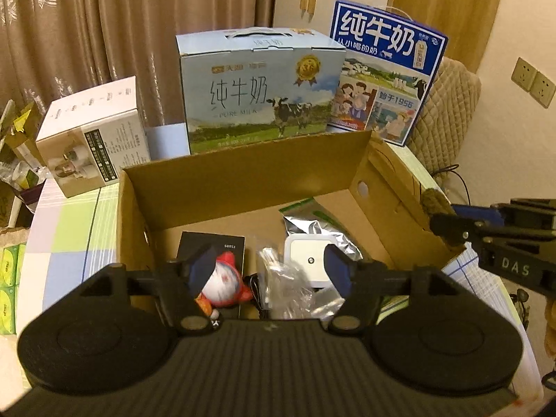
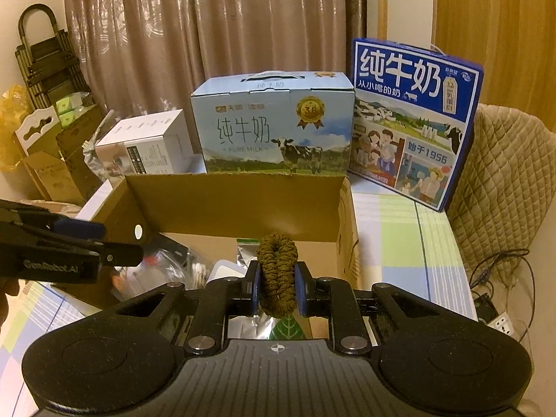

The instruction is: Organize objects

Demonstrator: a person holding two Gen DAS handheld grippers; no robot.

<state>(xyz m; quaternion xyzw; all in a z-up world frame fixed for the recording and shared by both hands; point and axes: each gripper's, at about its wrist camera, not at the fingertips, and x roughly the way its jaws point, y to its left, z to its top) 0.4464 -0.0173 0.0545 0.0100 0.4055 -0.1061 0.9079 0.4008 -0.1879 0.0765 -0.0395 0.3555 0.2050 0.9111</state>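
Note:
An open cardboard box (image 1: 243, 180) stands on the checked table. It holds a black carton (image 1: 222, 241), a red-and-white toy (image 1: 226, 285), a crumpled clear plastic bag (image 1: 288, 278), a white square device (image 1: 307, 260) and a silver foil pouch (image 1: 312, 226). My left gripper (image 1: 269, 267) hangs open over these, its pads pressing on nothing; the toy sits by its left finger. My right gripper (image 2: 278, 278) is shut on an olive-brown knitted hair tie (image 2: 277, 260), held upright above the box's near right side. In the left wrist view the right gripper (image 1: 448, 229) enters over the box's right wall.
Behind the box stand a light-blue milk carton (image 1: 260, 93), a dark-blue milk carton (image 1: 385, 76) and a white appliance box (image 1: 93, 135). A quilted chair back (image 2: 504, 173) and cables with a power strip (image 2: 500, 323) lie to the right. Clutter and a folded trolley (image 2: 48, 59) fill the far left.

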